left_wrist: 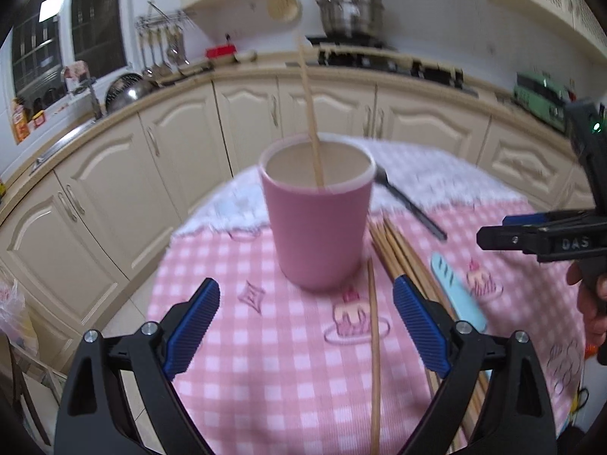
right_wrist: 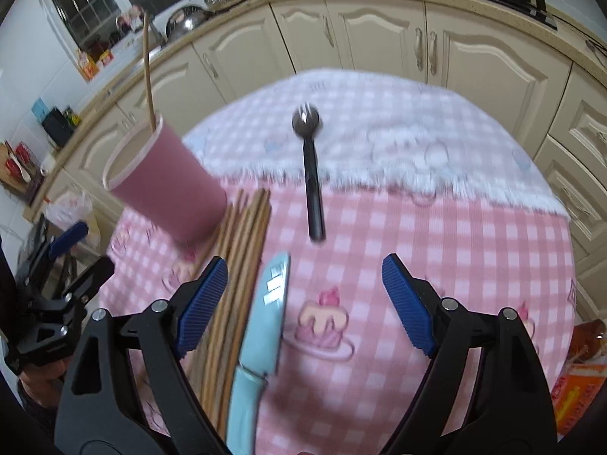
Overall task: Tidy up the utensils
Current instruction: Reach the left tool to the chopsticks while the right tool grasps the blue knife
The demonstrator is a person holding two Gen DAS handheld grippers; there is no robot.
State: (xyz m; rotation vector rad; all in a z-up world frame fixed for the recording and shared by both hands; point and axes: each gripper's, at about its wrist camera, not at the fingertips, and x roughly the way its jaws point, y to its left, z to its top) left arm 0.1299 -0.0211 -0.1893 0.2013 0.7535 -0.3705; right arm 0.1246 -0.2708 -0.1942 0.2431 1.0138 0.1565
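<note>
Pink cup [left_wrist: 316, 223] upright on the checked desk [left_wrist: 246, 360], one chopstick [left_wrist: 311, 113] already standing inside. Loose chopsticks [right_wrist: 242, 250] lie just beside the cup's base; the blue knife [right_wrist: 261, 326] lies next to them, the black fork [right_wrist: 313, 174] farther back. Left claw [left_wrist: 305, 328] and right claw [right_wrist: 303, 303] both gape wide, holding nothing. Likely hazards: a claw nudging the light cup could topple it; pinching the crowded bundle may lift several sticks or scatter them.
</note>
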